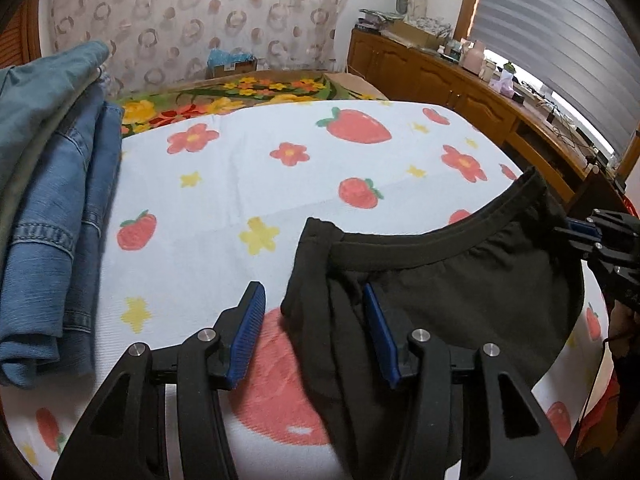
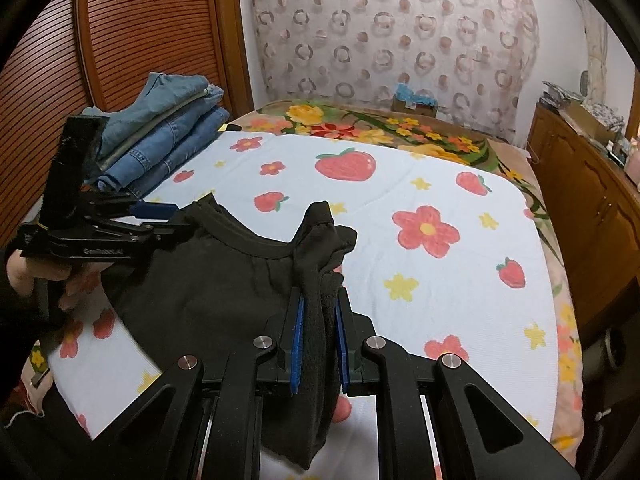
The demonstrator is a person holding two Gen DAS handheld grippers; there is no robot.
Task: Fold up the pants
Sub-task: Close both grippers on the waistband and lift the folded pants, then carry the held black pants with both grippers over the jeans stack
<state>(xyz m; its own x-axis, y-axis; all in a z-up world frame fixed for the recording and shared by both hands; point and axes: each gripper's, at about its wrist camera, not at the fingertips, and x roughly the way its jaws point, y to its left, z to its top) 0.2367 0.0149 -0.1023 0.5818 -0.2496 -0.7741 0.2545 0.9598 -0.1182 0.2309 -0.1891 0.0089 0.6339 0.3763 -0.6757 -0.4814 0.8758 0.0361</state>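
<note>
Black pants (image 1: pixel 460 280) with an elastic waistband lie on the strawberry blanket (image 1: pixel 280 140), near the front. My left gripper (image 1: pixel 312 296) stands open. Its blue pads sit either side of the pants' left edge without pressing on it. In the right wrist view the left gripper (image 2: pixel 176 218) is at the waistband's far corner, held by a person's hand (image 2: pixel 24 276). My right gripper (image 2: pixel 319 300) is shut on a bunched fold of the black pants (image 2: pixel 200 280), which sticks up between its pads. The right gripper (image 1: pixel 568 232) shows at the waistband's right end.
A stack of folded jeans (image 1: pixel 52 220) lies on the left side of the bed (image 2: pixel 168 140). A wooden cabinet (image 1: pixel 440 76) with clutter on top runs along the right. A cardboard box (image 1: pixel 232 64) sits at the back. The blanket (image 2: pixel 440 280) stretches beyond the pants.
</note>
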